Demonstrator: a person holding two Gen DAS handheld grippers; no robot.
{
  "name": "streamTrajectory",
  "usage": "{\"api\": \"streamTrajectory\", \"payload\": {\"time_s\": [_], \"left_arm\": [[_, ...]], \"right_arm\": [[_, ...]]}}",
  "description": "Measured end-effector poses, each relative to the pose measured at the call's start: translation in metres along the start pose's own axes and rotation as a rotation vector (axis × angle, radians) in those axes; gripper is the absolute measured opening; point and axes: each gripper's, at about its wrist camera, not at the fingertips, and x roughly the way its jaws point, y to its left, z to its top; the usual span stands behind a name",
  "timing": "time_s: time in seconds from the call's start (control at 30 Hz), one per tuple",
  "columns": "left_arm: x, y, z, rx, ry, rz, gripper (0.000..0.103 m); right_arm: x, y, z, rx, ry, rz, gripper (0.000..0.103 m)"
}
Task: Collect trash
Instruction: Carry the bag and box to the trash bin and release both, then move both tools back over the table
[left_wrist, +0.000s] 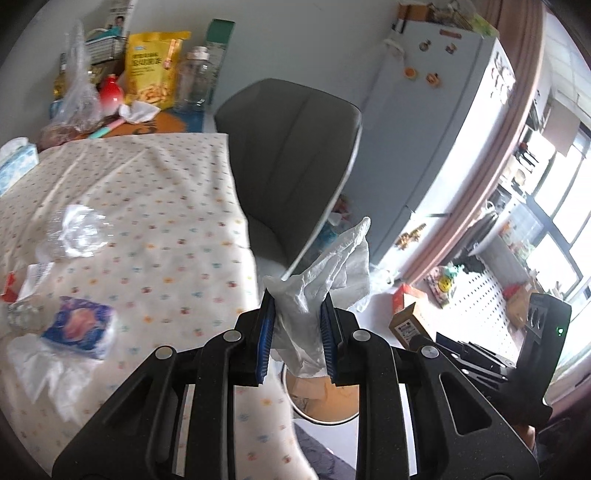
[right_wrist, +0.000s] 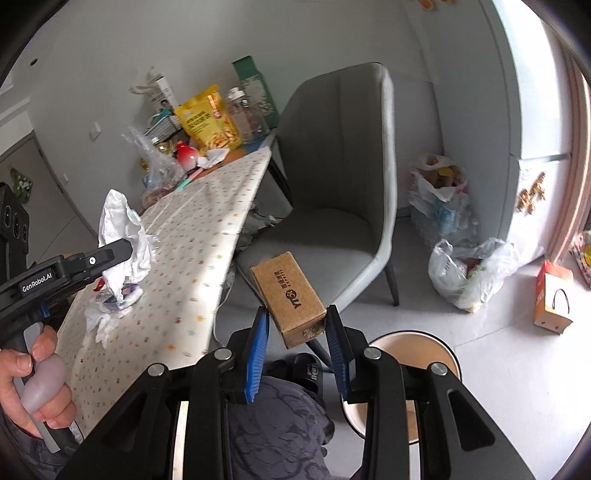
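L tongs (left_wrist: 297, 332) clamp crumpled tissue (left_wrist: 325, 273); R tongs (right_wrist: 297, 350) pinch cardboard box (right_wrist: 288, 295) by one end. Bin (right_wrist: 413, 373) below R tongs. Risk: box pivots out, tissue snags on pads.

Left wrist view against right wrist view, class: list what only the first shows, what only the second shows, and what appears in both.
Only the left wrist view: the tissue box, the clear plastic wrap on the table, and the window.

Only the right wrist view: the hand squeezing the left handle, the trash bags on the floor, and the slipper.

Both: the left tongs shut on crumpled white tissue, the cardboard box in the right tongs, the grey chair, the dotted tablecloth, the yellow snack bag and the round bin.
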Motion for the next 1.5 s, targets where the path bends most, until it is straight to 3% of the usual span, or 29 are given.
{"api": "streamTrajectory", "payload": {"time_s": [0.33,0.4,0.47,1.0,1.03,1.1,1.13,1.27,1.5], "left_arm": [[0.048,-0.035,-0.004,0.031,0.096,-0.069,0.023],[0.055,-0.042,-0.005,0.041,0.113,-0.081,0.023],[0.062,-0.050,-0.007,0.062,0.130,-0.087,0.023],[0.117,-0.112,-0.020,0.147,0.256,-0.143,0.024],[0.118,-0.114,-0.021,0.149,0.261,-0.151,0.028],[0.121,-0.121,-0.023,0.169,0.279,-0.150,0.062],[0.121,-0.120,-0.022,0.169,0.275,-0.145,0.084],[0.107,-0.107,-0.014,0.125,0.230,-0.132,0.092],[0.064,-0.070,0.001,0.062,0.144,-0.096,0.096]], "right_arm": [[0.015,-0.052,-0.005,0.100,0.013,-0.076,0.035],[0.016,-0.059,-0.006,0.128,0.011,-0.082,0.051],[0.014,-0.065,-0.007,0.146,0.002,-0.093,0.053],[-0.046,-0.125,-0.019,0.249,-0.081,-0.191,0.054],[-0.048,-0.126,-0.018,0.250,-0.084,-0.196,0.054],[-0.053,-0.130,-0.017,0.254,-0.091,-0.212,0.054],[-0.055,-0.131,-0.018,0.256,-0.092,-0.215,0.054],[-0.060,-0.133,-0.020,0.259,-0.094,-0.223,0.054],[-0.054,-0.112,-0.014,0.224,-0.087,-0.199,0.058]]}}
